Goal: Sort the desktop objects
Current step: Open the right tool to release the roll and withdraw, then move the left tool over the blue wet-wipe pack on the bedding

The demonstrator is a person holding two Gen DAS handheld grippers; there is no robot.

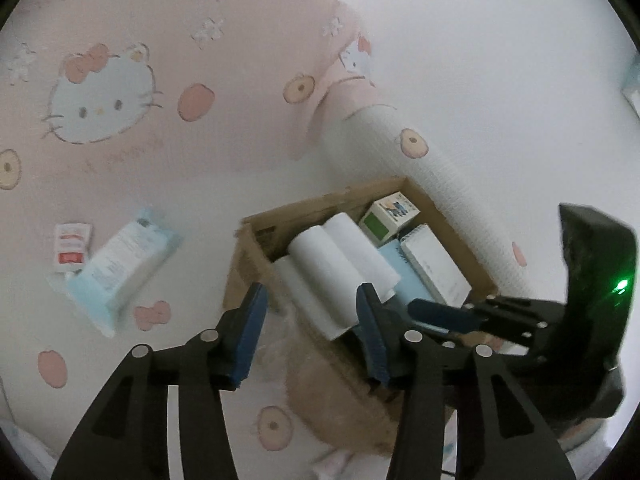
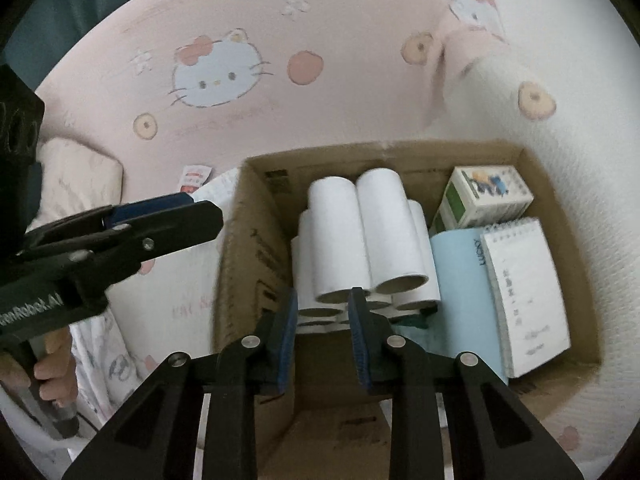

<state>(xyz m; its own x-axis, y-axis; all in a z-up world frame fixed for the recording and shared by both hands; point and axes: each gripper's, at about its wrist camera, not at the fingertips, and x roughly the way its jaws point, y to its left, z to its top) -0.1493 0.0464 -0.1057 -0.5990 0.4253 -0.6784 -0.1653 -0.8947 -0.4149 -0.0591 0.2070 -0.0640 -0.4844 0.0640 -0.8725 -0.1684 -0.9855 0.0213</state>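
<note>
Your left hand-held gripper [image 1: 312, 312] gapes wide, empty; your right hand-held gripper [image 2: 323, 312] (narrow, nothing gripped) hangs just before the rolls [image 2: 360, 232] in the box [image 2: 256, 216]

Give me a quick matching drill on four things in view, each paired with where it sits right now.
Things:
1. white rolls
2. spiral notepad
3. wipes pack
4. small printed box

Places:
A. on the bedspread, outside the cardboard box
B. far right corner inside the box
C. stacked against the box's left side
D. lying along the box's right wall, on the light blue book

Pairs: 1-C, 2-D, 3-A, 4-B
</note>
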